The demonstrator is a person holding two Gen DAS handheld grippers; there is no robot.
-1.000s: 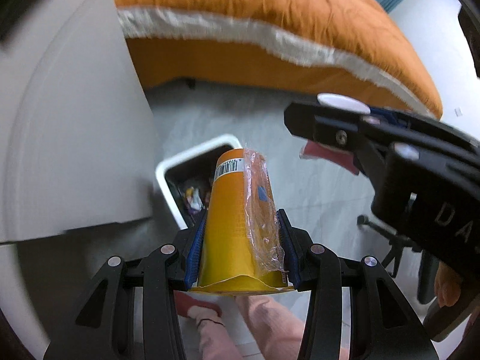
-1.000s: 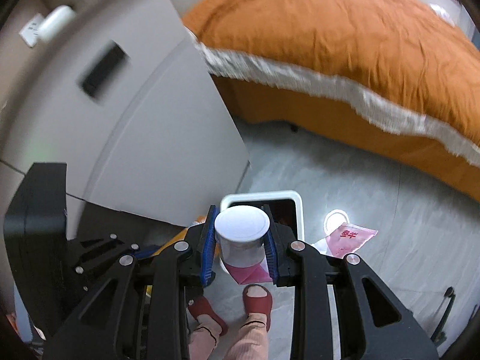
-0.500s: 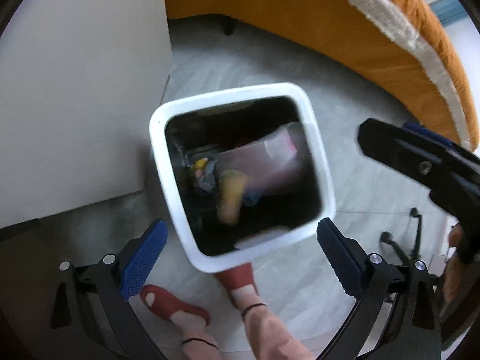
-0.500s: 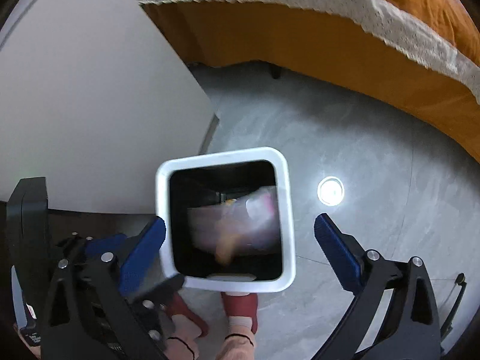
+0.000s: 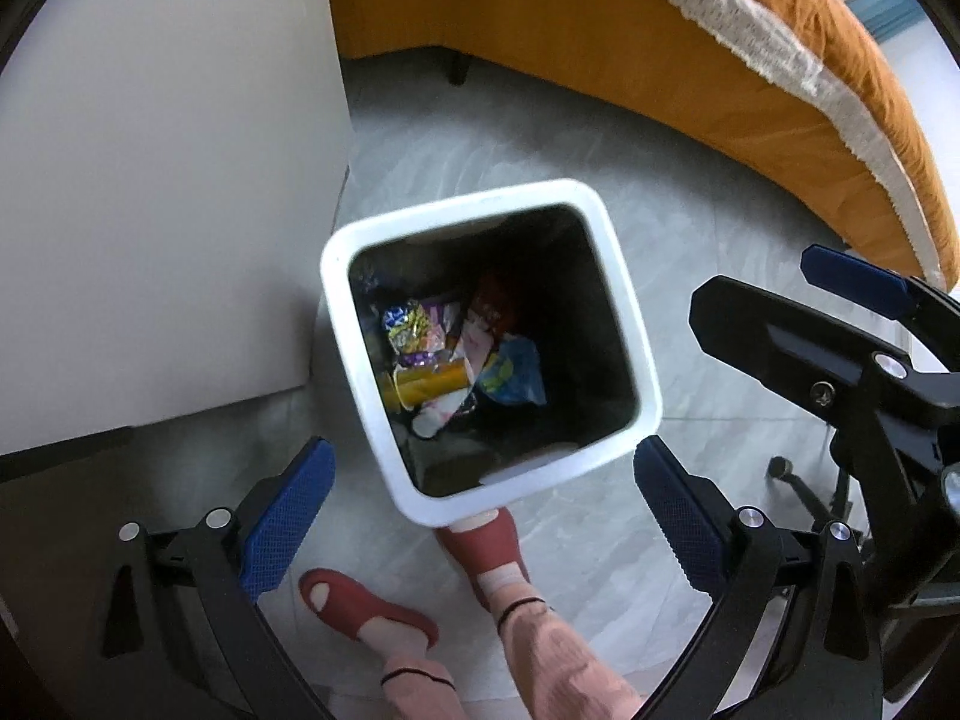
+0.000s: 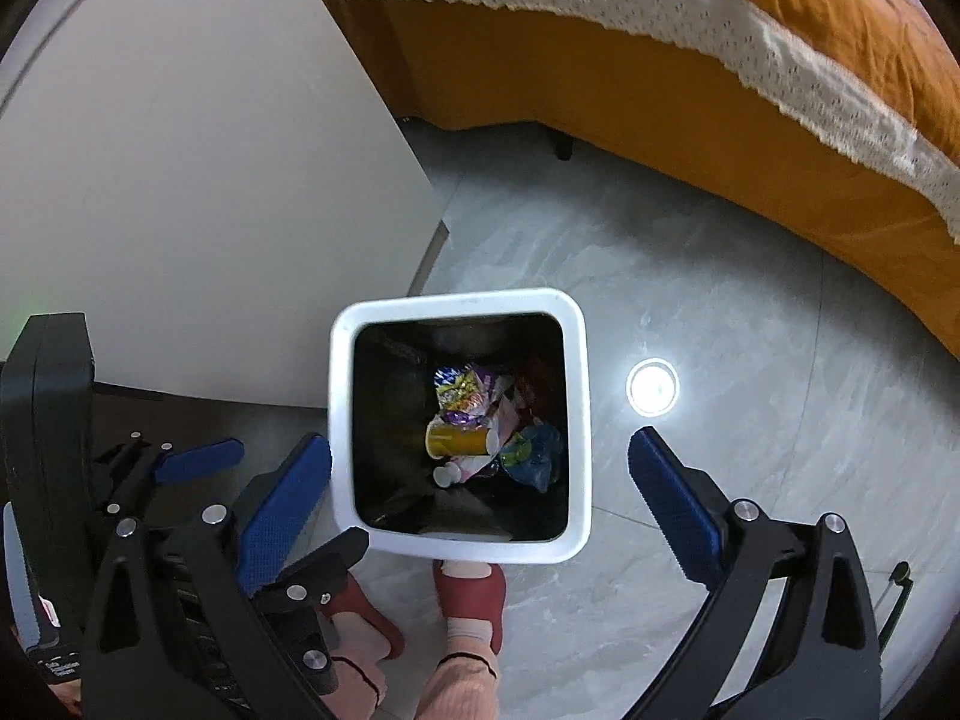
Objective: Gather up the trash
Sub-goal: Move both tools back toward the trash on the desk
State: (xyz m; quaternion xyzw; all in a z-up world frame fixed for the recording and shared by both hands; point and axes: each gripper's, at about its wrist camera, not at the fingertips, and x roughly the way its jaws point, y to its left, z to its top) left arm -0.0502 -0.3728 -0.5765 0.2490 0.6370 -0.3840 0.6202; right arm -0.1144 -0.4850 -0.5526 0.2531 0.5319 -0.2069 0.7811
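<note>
In the left wrist view, the left gripper [image 5: 483,510] is seen with its jaws spread wide and nothing held between the blue pads [image 5: 287,516]. Directly below it a white square trash bin [image 5: 624,312] stands on the grey tiled floor [image 5: 690,228]. At the bottom of the bin an orange cup [image 5: 429,387] lies on its side among a colourful snack wrapper [image 5: 417,327], a pink-and-white wrapper [image 5: 474,342] and a blue plastic bag [image 5: 516,372]. A white cabinet panel [image 5: 168,192] is seen just beside the bin on the left, and an orange bed [image 5: 660,42] with a white lace trim farther back. The right gripper [image 5: 840,324] is visible at the right edge. Red slippers [image 5: 366,609] are seen near the bin's lower rim.

In the right wrist view, the right gripper [image 6: 480,492] is likewise held wide apart and empty above the same trash bin [image 6: 579,420]. The orange cup [image 6: 456,439] is shown lying at the bottom, touching a small white-capped container [image 6: 447,474] and the blue plastic bag [image 6: 534,459], with the snack wrapper [image 6: 465,393] above it. A bright round reflection [image 6: 653,387] is seen on the floor [image 6: 750,360] just beside the bin. The left gripper [image 6: 198,462] appears at lower left, its jaws also parted.
</note>
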